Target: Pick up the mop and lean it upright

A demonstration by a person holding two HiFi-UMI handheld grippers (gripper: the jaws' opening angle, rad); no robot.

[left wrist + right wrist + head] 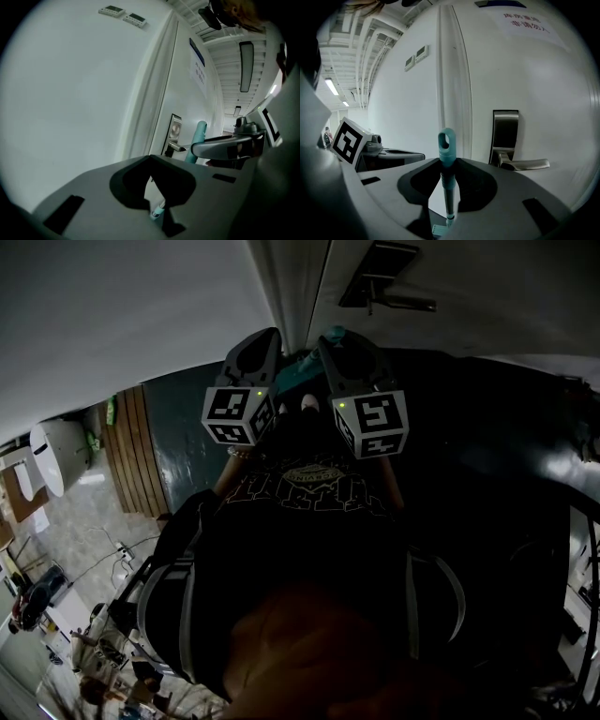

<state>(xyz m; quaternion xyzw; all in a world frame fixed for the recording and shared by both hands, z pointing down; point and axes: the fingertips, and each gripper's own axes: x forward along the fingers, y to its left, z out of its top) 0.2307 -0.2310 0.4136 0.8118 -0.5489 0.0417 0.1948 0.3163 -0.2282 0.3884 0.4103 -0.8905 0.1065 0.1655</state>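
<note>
Right gripper (449, 183): jaws closed on the slim teal mop handle (446, 150), which stands upright with its hanging loop poking above them.
Left gripper (157, 190): raised just beside the right one, jaws a narrow gap apart, holding nothing.
Behind: white door (534, 79) with a brushed-metal lever (520, 164), near the loop.

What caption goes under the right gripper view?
Right gripper clamps the teal mop handle upright before a white door.
</note>
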